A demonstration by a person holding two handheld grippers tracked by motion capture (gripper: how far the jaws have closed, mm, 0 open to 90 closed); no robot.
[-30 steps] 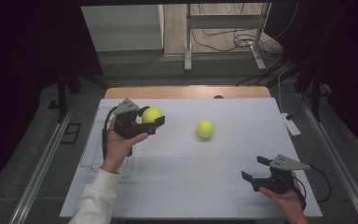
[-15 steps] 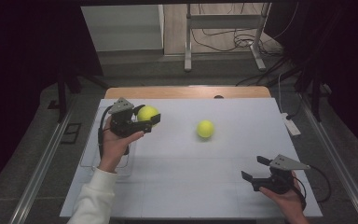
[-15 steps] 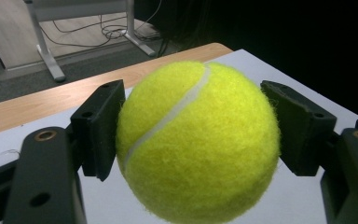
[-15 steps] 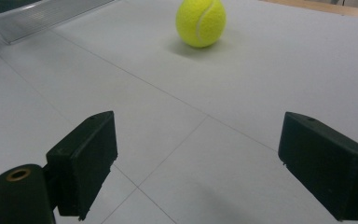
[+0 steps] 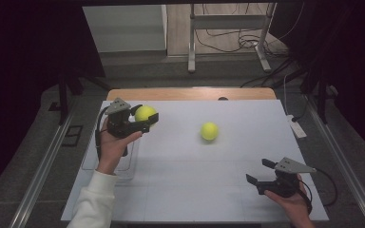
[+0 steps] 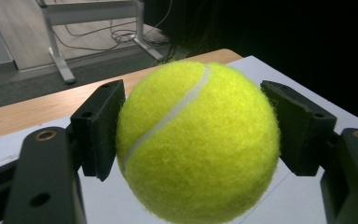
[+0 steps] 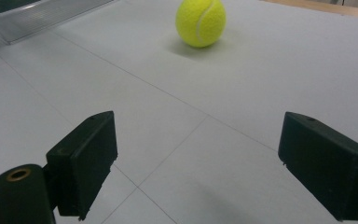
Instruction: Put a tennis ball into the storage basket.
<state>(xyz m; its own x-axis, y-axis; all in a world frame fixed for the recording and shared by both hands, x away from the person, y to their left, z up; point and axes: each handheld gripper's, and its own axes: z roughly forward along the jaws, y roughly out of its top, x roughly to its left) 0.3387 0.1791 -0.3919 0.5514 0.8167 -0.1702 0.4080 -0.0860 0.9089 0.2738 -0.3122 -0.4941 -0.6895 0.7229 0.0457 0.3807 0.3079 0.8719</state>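
Left gripper (image 5: pixel 145 118): it is sitting in the person's left hand (image 5: pixel 111 145) at the left side of the table (image 5: pixel 180 190) and is clamping the held tennis ball (image 5: pixel 144 113) between its two black pads. In the left gripper view the ball (image 6: pixel 198 140) is lifted clear of the white surface.

Clear tray (image 5: pixel 123 159): a shallow see-through box is lying just under the left forearm. Its rim is hard to read from above, so I cannot tell if something is in it.

Held ball, material: yellow-green felt, fuzzy, with one curved white seam; round and a little springy, I think.

Step in hand: the left hand is carrying the ball, probably to a place where it will be put down. To do it well, the pads should be staying on the widest part of the ball, the wrist level, and the ball should be touching the surface before the grip is loosened, otherwise it is rolling away.

Second tennis ball (image 5: pixel 209 131): it is resting free in the middle of the table, well apart from both grippers.

Table surface: smooth matt white board with thin grid lines, a wooden edge at the far side.

Right gripper (image 5: pixel 260 172): it is resting low at the near right corner, jaws spread wide and holding nothing, pointing toward the second ball (image 7: pixel 200 22).
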